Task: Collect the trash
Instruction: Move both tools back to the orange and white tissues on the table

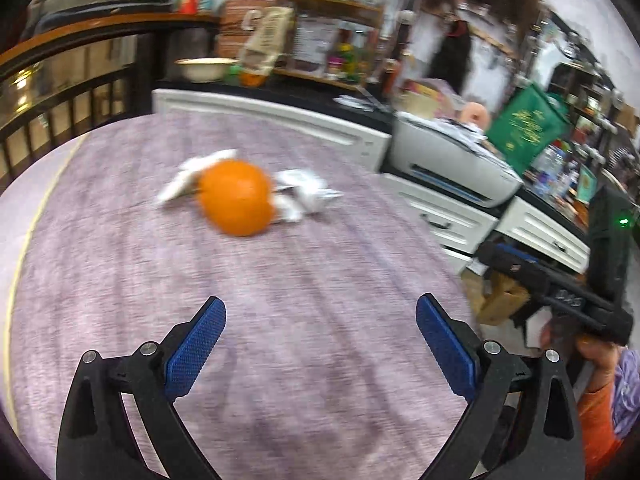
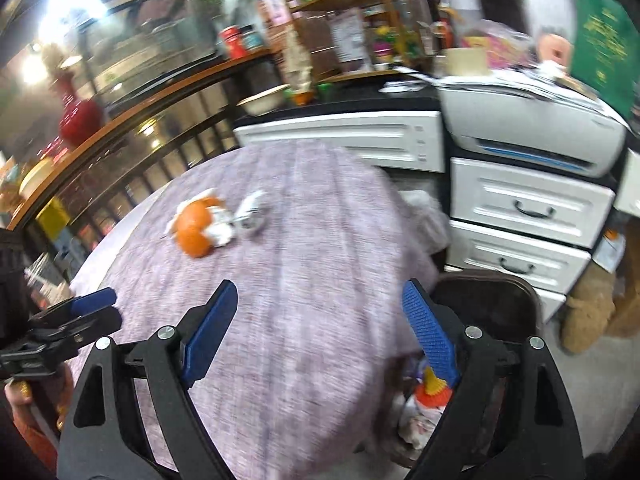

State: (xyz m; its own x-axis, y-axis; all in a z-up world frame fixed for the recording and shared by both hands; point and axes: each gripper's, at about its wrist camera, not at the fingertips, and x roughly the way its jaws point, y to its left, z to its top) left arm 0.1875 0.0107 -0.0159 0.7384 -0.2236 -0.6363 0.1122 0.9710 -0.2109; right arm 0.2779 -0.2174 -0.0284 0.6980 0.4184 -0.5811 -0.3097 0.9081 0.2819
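Note:
An orange peel [image 1: 236, 198] lies on the round table's purple cloth [image 1: 280, 300] with crumpled white paper [image 1: 304, 196] beside and behind it. From the right wrist, the same peel [image 2: 194, 230] and paper [image 2: 250, 214] sit at the table's far left. My left gripper [image 1: 320, 312] hovers open over the cloth, short of the peel, with nothing between its blue pads. My right gripper [image 2: 320, 296] is open and empty at the table's right edge, above a dark bin [image 2: 484, 312] that holds wrappers [image 2: 424, 404]. In that view the left gripper [image 2: 86, 306] also shows at the left, and from the left wrist the right one [image 1: 560, 284] shows at the far right.
White drawers [image 2: 524, 208] and a grey printer [image 2: 532, 128] stand behind the table. A dark railing [image 2: 132, 136] curves along the left. A green bag [image 1: 524, 128] hangs at the back right. A person's hand and orange sleeve [image 1: 596, 392] hold the right gripper. A brown soft toy [image 2: 588, 312] sits on the floor.

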